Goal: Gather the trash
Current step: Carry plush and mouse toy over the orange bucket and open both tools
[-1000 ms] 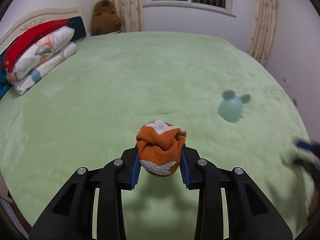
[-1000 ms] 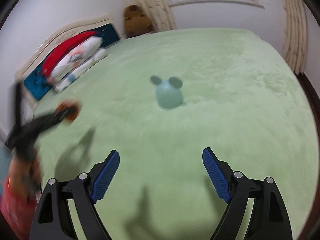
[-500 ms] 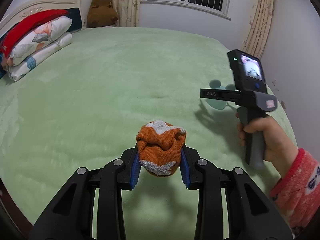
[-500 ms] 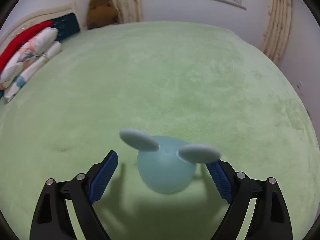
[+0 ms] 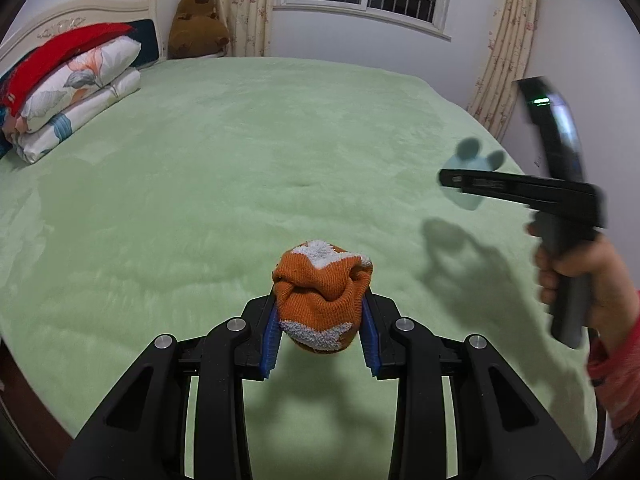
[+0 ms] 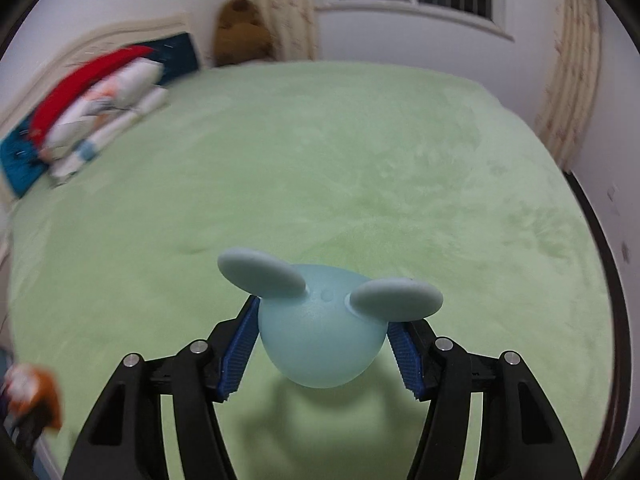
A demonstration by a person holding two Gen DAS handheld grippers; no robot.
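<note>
My left gripper (image 5: 322,330) is shut on a balled orange and white sock (image 5: 322,294) and holds it above the green bed (image 5: 200,184). My right gripper (image 6: 322,350) is shut on a pale blue round toy with two flat ears (image 6: 320,332) and holds it off the bed, with its shadow below. In the left wrist view the right gripper (image 5: 452,180) is at the right, held by a hand, with the blue toy (image 5: 470,160) partly behind its fingers. The sock shows blurred at the lower left of the right wrist view (image 6: 34,394).
Stacked pillows with a red cover (image 5: 68,92) lie at the headboard on the far left. A brown plush toy (image 5: 198,26) sits in the far corner by the curtains. The bed's right edge (image 6: 592,240) runs along a white wall.
My right gripper has closed on the blue toy and lifted it off the bed. The left gripper still holds the sock and has shifted only slightly.
</note>
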